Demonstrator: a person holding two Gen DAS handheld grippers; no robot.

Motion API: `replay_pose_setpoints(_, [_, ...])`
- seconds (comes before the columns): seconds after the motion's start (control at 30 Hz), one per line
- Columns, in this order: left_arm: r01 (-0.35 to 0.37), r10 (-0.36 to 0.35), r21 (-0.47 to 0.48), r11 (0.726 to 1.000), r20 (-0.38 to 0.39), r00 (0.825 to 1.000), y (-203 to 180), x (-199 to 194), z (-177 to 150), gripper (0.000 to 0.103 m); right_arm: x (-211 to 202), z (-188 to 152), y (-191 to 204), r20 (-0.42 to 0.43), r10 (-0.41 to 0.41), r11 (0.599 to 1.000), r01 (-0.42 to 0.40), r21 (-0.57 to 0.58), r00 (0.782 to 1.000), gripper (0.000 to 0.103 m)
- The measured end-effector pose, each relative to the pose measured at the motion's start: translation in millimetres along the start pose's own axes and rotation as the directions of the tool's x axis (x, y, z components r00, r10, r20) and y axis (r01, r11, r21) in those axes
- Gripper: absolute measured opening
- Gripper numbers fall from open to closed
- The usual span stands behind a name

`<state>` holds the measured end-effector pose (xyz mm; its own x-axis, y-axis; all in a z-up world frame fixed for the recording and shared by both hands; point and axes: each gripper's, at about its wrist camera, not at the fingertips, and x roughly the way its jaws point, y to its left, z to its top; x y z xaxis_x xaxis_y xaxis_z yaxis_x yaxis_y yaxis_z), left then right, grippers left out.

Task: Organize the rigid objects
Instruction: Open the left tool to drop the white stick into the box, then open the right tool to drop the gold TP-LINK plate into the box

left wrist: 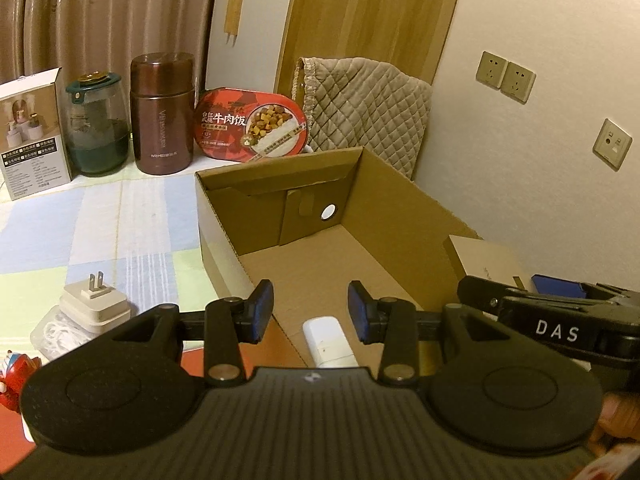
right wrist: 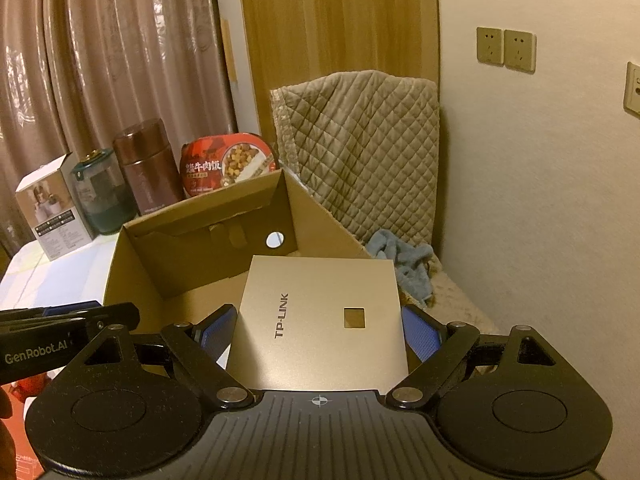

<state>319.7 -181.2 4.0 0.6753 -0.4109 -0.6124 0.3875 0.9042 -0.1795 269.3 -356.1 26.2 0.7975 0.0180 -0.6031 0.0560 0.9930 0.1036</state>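
- The right hand-held gripper (right wrist: 318,330) pinches a gold TP-LINK box (right wrist: 320,320) over the cardboard box (right wrist: 132,272).
- The left hand-held gripper (left wrist: 311,312) is spread, holding nothing, with a white gadget (left wrist: 330,342) under it.

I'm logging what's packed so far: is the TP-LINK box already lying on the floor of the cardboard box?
No: the TP-LINK box sits clamped between the right gripper's pads, above the cardboard box.

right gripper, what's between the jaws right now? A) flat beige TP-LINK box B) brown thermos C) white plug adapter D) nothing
A: in the right wrist view the right gripper has its blue pads against both side edges of the flat TP-LINK box, held over the open cardboard box; the thermos stands far back by the curtain.
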Motion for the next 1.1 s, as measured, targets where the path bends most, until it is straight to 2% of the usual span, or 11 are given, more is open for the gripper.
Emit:
replay_pose_setpoints(0.8, [-0.006, 0.006, 0.001, 1.0, 0.005, 1.0, 3.1, -6.9, -0.6, 0.035, 6.2, -2.1, 4.7, -0.001, 0.011, 1.0, -0.011, 0.006, 1.0, 0.085])
replay_pose_setpoints(1.1, [-0.007, 0.007, 0.001, 1.0, 0.005, 1.0, 3.7, -7.3, -1.2, 0.035, 0.9, -0.8, -0.1, 0.05, 0.008, 1.0, -0.009, 0.026, 0.999, 0.085])
